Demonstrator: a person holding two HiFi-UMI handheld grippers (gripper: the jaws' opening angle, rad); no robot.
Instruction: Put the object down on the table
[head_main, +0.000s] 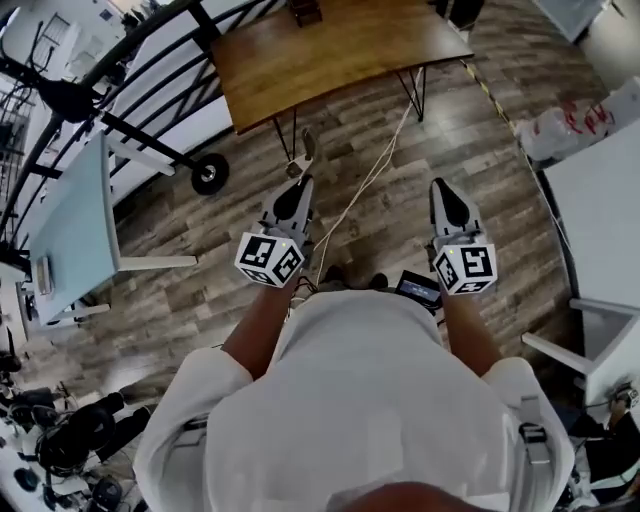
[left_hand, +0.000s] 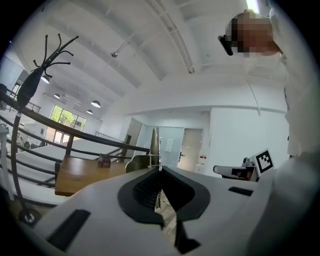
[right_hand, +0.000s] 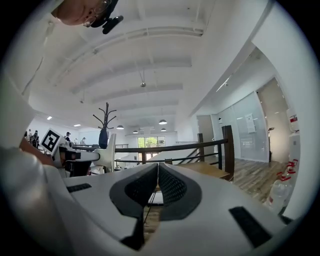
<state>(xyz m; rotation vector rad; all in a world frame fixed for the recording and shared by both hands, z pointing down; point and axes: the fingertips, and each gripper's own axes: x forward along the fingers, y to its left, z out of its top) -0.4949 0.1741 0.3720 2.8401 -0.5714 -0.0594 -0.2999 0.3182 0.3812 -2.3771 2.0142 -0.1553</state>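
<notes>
I stand on a wood-plank floor with both grippers held out in front of me. My left gripper (head_main: 299, 182) is shut on a slim grey-olive object (head_main: 305, 150) that sticks out past the jaw tips. In the left gripper view this object (left_hand: 155, 144) rises as a narrow upright blade from the closed left gripper (left_hand: 160, 169). My right gripper (head_main: 441, 186) is shut with nothing between the pads, as the right gripper view (right_hand: 158, 165) confirms. The wooden table (head_main: 330, 50) stands ahead, a short way beyond both grippers, and also shows in the left gripper view (left_hand: 80, 176).
A small brown box (left_hand: 104, 161) sits on the wooden table. A white cable (head_main: 362, 185) runs across the floor. A pale blue table (head_main: 75, 230) stands left, a white table (head_main: 600, 210) right, a black railing (head_main: 150, 60) at far left, plastic bags (head_main: 570, 122) at far right.
</notes>
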